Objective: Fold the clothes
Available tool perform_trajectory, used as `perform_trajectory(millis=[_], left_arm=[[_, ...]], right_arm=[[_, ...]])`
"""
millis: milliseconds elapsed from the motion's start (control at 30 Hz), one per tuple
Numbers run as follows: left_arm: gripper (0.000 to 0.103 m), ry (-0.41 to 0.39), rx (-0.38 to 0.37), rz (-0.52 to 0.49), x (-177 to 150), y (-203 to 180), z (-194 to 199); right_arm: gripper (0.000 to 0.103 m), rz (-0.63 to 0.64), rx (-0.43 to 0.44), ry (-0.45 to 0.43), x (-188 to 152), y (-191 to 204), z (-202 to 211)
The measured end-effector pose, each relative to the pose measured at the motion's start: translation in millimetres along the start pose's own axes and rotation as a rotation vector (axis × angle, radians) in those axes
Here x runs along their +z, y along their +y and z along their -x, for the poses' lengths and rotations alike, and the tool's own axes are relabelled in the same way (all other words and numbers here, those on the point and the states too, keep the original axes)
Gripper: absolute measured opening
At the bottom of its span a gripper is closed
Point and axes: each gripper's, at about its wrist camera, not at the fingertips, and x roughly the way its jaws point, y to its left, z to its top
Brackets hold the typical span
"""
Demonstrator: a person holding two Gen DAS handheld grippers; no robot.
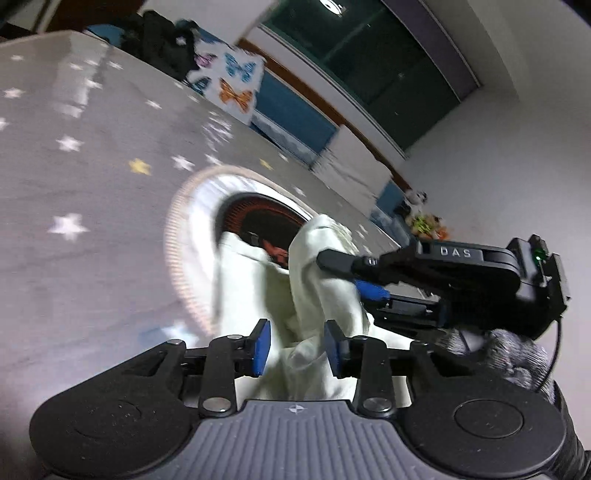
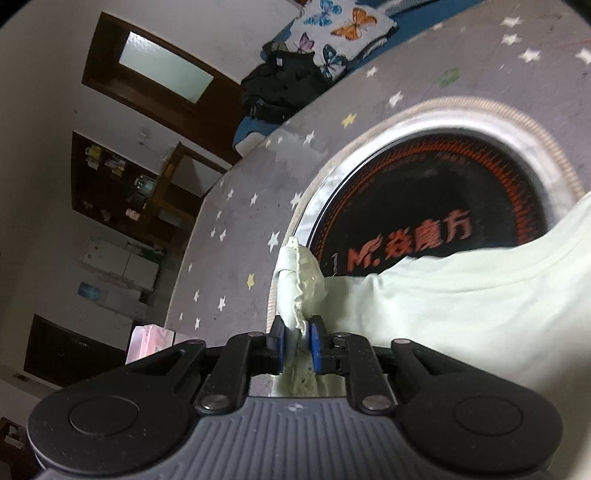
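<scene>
A pale green garment (image 1: 317, 295) (image 2: 461, 306) lies bunched over a round mat (image 2: 436, 206) with a black, orange-lettered centre. In the right wrist view my right gripper (image 2: 298, 343) pinches a lace-edged hem of the garment between its blue pads (image 2: 315, 345); the hem stands up past the fingertips. The left wrist view shows that same right gripper (image 1: 345, 277) coming in from the right, with cloth draped around its fingers. My left gripper (image 1: 297, 347) stands open just below it, a fold of the garment lying loosely between its pads and touching the right one.
A grey star-patterned rug (image 1: 92, 166) covers the floor under the mat. A butterfly-print cushion (image 2: 343, 33) and a black bag (image 2: 280, 85) lie at the rug's far edge. A gloved hand (image 1: 517, 354) holds the right gripper. Shelves (image 2: 122, 184) line the wall.
</scene>
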Motion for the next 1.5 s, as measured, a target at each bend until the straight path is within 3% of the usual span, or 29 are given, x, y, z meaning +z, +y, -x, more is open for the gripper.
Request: perform_trajectory(millis=[67, 300, 433, 533, 567, 633, 700, 800, 1067, 1167, 1233, 1267, 1500], left_arm=[[0.035, -0.02, 0.026, -0.004, -2.4, 3.3, 15.4], [0.044, -0.062, 0.067, -0.09, -18.2, -6.6, 54.7], [0.043, -0.027, 0.08, -0.163, -33.5, -18.8, 47.9], [0.041, -0.006, 0.133, -0.231, -44.1, -24.8, 37.1], [0.04, -0.004, 0.145, -0.246, -46.6, -25.4, 35.5], [0.018, 0.007, 0.148, -0.253, -48.4, -25.0, 33.5], [0.012, 0.01, 0.149, -0.253, -49.1, -24.0, 34.0], [0.009, 0.002, 0.153, -0.244, -48.9, -22.1, 38.9], [0.009, -0.004, 0.192, -0.233, -49.2, -16.3, 49.9], [0.015, -0.015, 0.2, -0.235, -47.6, -17.2, 54.7], [0.042, -0.024, 0.204, -0.243, -47.2, -19.6, 56.3], [0.049, -0.029, 0.211, -0.248, -47.2, -21.2, 56.2], [0.065, -0.042, 0.235, -0.253, -47.9, -23.5, 48.7]], right_arm=[[0.032, 0.021, 0.009, 0.01, -2.7, 6.0, -11.1], [0.033, 0.083, 0.031, 0.019, -3.5, 17.9, -21.5], [0.032, 0.221, -0.031, 0.034, -8.5, 25.6, -16.6], [0.032, 0.38, -0.092, 0.041, -21.2, 33.3, -13.5], [0.032, 0.433, -0.109, 0.038, -27.0, 37.1, -11.1], [0.032, 0.532, -0.137, 0.03, -38.4, 44.2, -7.0], [0.032, 0.63, -0.166, 0.022, -49.9, 51.3, -3.2], [0.032, 0.746, -0.202, 0.016, -65.7, 58.8, -4.5], [0.032, 0.775, -0.224, 0.019, -76.2, 55.4, -32.0], [0.032, 0.785, -0.217, 0.002, -76.9, 58.4, -16.5], [0.032, 0.792, -0.212, -0.009, -77.3, 60.5, -6.2], [0.032, 0.797, -0.21, -0.013, -78.0, 61.4, -0.9], [0.033, 0.83, -0.215, 0.044, -99.6, 55.8, 3.7]])
